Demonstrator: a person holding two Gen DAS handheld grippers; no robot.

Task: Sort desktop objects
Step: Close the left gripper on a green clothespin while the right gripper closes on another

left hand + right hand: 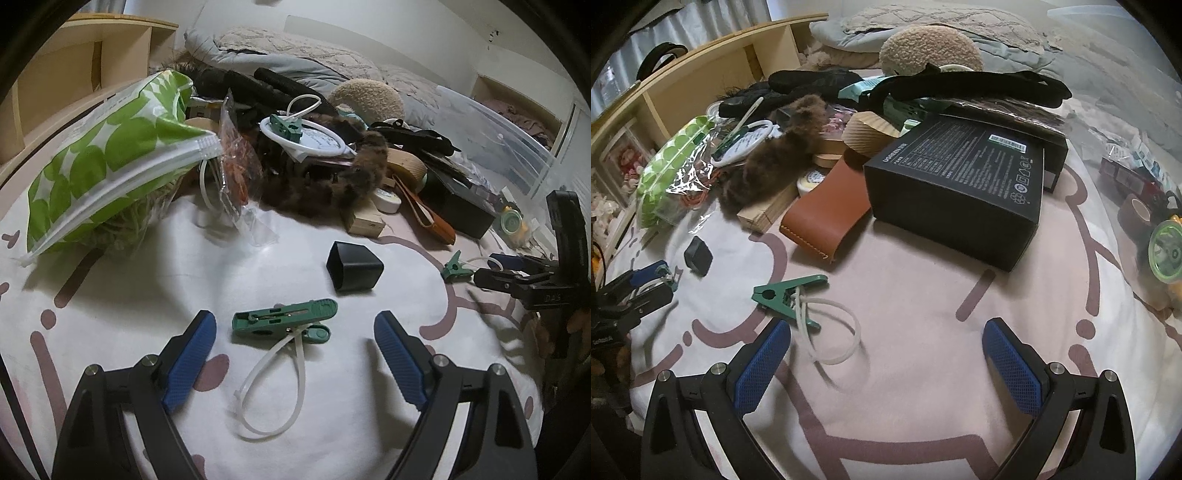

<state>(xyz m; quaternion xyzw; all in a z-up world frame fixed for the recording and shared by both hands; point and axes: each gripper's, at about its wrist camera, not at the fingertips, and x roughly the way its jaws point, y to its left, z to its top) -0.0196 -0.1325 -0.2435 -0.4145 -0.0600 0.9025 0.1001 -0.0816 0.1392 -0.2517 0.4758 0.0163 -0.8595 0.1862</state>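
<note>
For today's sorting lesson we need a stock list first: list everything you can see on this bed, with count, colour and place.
Green plastic clips with white cable-tie loops: three; one between the left fingers, one near the right gripper, one on the pile.
Small black square cap: one, bare sheet, beyond the nearest clip.
Green-and-white zip bag: one, left of pile.
Brown furry piece: one, mid pile.
Tan leather sleeve: one, beside the box.
Black printed cardboard box: one, right of pile.
Pale wooden block: one, pile's edge.
Left gripper: blue pads, open around the clip.
Right gripper: blue pads, open, empty.
</note>
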